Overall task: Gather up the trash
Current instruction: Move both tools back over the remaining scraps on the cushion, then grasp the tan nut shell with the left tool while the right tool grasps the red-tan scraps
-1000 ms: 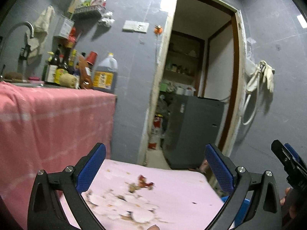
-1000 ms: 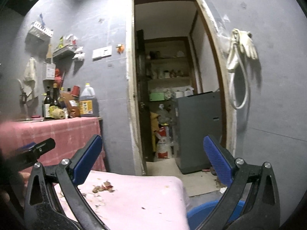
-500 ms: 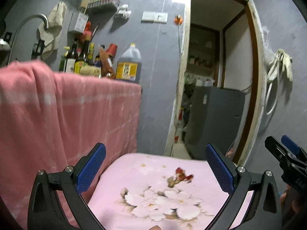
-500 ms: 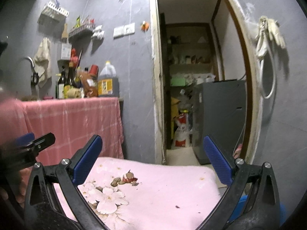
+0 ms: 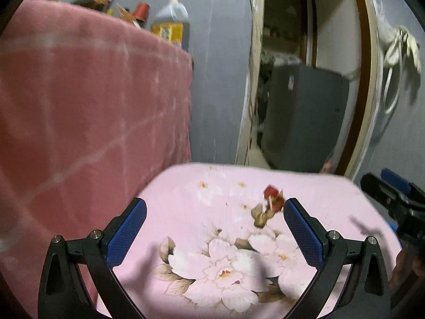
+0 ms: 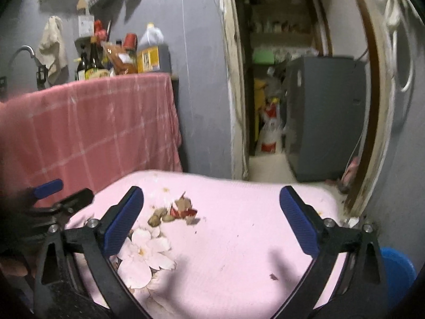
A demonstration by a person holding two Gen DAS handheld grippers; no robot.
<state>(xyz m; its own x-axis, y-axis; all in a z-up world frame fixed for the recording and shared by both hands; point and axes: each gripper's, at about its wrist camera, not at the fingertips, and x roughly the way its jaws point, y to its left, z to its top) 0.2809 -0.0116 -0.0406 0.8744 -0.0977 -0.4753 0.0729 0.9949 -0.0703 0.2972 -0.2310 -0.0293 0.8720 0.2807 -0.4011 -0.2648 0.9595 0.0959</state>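
Observation:
A small pile of trash [image 5: 268, 207], brown shells with a red scrap, lies on a pink flowered tablecloth [image 5: 318, 191]. My left gripper [image 5: 214, 207] hovers open over the cloth, with the pile just ahead of its right finger [image 5: 302, 234]. In the right wrist view the same trash [image 6: 172, 211] sits ahead of the left finger [image 6: 122, 220]. My right gripper [image 6: 212, 194] is wide, its jaws closing with nothing between the pads. Each gripper shows at the edge of the other's view: the right gripper [image 5: 393, 196] and the left gripper [image 6: 61, 199].
A counter draped in pink checked cloth [image 5: 79, 106] stands left, carrying an oil jug [image 5: 170, 24] and bottles [image 6: 91, 63]. Beyond the table, a doorway shows a grey cabinet [image 6: 326, 117]. A blue bin [image 6: 398, 271] sits low right. Loose crumbs [image 6: 273, 276] dot the cloth.
Both grippers have dropped and tipped down toward the flowered table. The trash pile now looks larger and nearer, and the counter fills more of the left wrist view.

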